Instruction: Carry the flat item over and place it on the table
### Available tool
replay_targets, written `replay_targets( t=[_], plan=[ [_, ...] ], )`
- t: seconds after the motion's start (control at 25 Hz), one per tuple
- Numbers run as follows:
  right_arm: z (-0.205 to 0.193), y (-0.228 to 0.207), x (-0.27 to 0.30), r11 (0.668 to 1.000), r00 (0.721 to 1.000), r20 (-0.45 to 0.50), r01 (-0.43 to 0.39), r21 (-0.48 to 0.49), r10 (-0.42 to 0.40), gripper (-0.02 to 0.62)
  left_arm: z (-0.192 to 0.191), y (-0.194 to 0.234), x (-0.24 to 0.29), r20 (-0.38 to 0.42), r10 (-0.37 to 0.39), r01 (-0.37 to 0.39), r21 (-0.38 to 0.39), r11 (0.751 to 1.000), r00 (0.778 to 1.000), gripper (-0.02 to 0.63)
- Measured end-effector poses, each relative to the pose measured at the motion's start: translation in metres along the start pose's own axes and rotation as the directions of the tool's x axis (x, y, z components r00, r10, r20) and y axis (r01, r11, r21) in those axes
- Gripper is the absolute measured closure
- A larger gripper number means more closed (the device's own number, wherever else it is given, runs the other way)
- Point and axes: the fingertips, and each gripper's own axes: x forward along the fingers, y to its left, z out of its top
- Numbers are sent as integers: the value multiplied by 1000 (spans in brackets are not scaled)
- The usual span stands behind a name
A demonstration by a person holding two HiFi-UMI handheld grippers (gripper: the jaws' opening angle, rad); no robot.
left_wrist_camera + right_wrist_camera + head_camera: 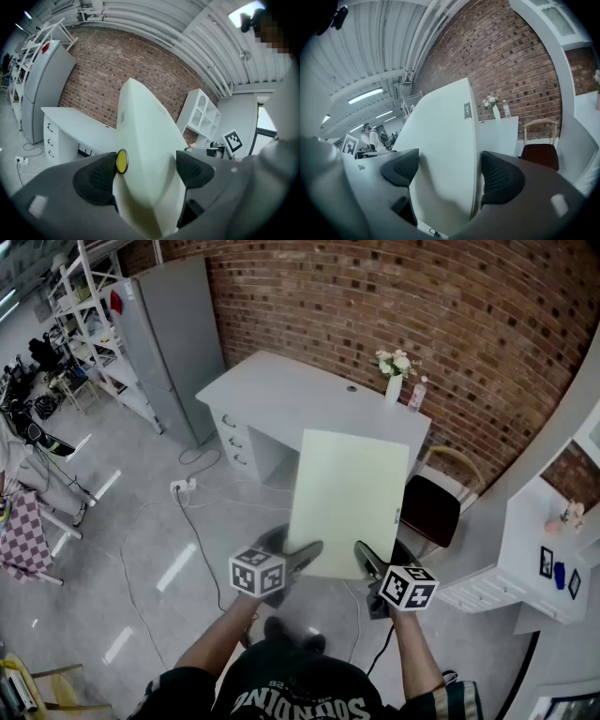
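board: pale flat panel (349, 498), in the air above the floor, not on the table; tilted, far edge toward the table, small label on its right edge.
left tool: (298, 557) pinches the board's near edge, left side. In the left gripper view (147, 166) the jaws stand wide, both pads pressed on the board (145, 136); the yellow disc (121, 161) on the left pad touches it.
right tool: (367, 559) pinches the same near edge, right side. In the right gripper view (447, 171) the jaws stand wide with the board (445, 126) clamped between the pads.
table: white, with drawers (291, 390), against the brick wall (375, 296), beyond the board and apart from it.
vase: with flowers (394, 376), at the table's far right corner; bottle (416, 395) just beside it.
chair: dark seat (436, 507), at the table's right end, partly hidden by the board.
cabinet: tall, grey (178, 343), left of the table.
floor: grey, glossy (122, 549); power strip (183, 486) with cable near the table's left end.
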Motion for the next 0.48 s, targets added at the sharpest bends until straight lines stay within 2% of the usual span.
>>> replay_targets(
  t=[0.48],
  plan=[
    [-6, -7, -14, 1000, 1000, 22, -9, 21, 9, 176, -9, -13, 0, -14, 7, -7, -8, 1000, 1000, 202]
  ],
)
